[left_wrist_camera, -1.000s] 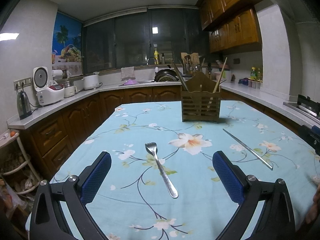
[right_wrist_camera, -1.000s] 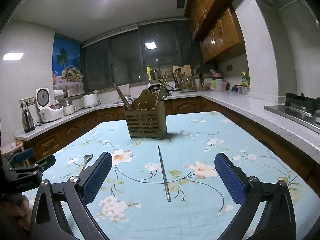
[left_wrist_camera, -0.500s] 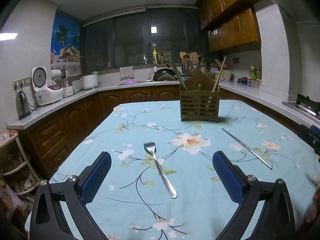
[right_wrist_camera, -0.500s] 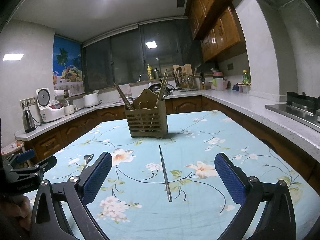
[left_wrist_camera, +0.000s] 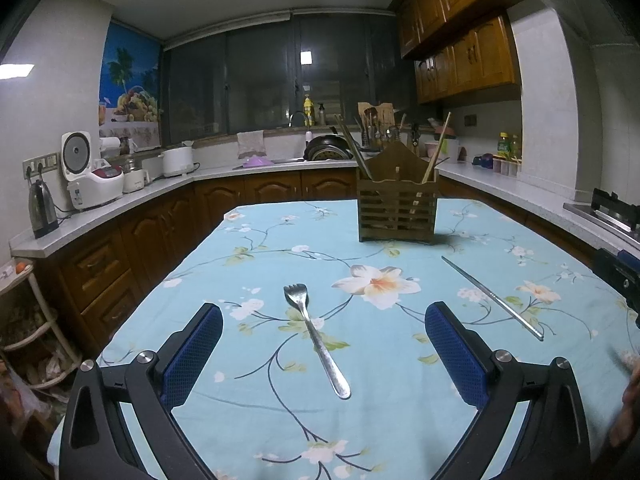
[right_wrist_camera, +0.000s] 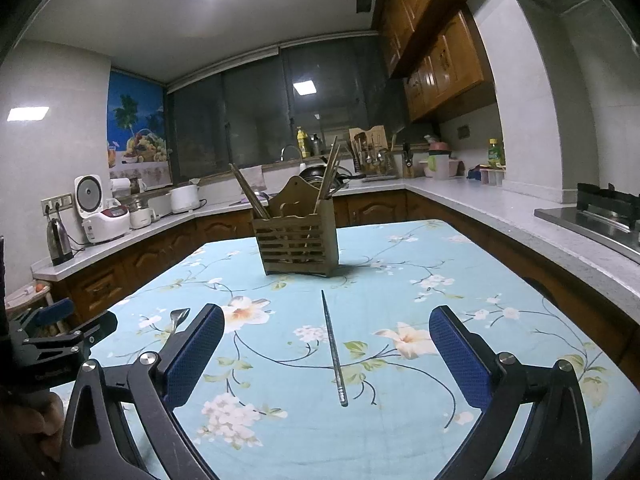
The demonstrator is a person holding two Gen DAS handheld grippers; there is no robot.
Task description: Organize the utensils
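A metal fork (left_wrist_camera: pixel 316 338) lies on the floral tablecloth, tines pointing away, between the fingers of my open, empty left gripper (left_wrist_camera: pixel 323 354). A single metal chopstick (right_wrist_camera: pixel 332 350) lies lengthwise between the fingers of my open, empty right gripper (right_wrist_camera: pixel 326 358); it also shows in the left wrist view (left_wrist_camera: pixel 491 297). A slatted wooden utensil holder (left_wrist_camera: pixel 396 208) with several chopsticks stands upright at the table's far middle; it also shows in the right wrist view (right_wrist_camera: pixel 297 242). The fork's head (right_wrist_camera: pixel 179 315) peeks out at the left in the right wrist view.
The table (left_wrist_camera: pixel 248 264) wears a light blue floral cloth. Wooden counters run around it, with a kettle (left_wrist_camera: pixel 41 210) and rice cooker (left_wrist_camera: pixel 90 176) at left, a sink at the back, a stove (right_wrist_camera: pixel 596 216) at right. The left gripper's body (right_wrist_camera: pixel 52 340) is at the left in the right wrist view.
Both grippers have drifted very slightly; the scene sits a touch lower in the right wrist view. Fork, chopstick and holder have not moved. Both grippers stay open.
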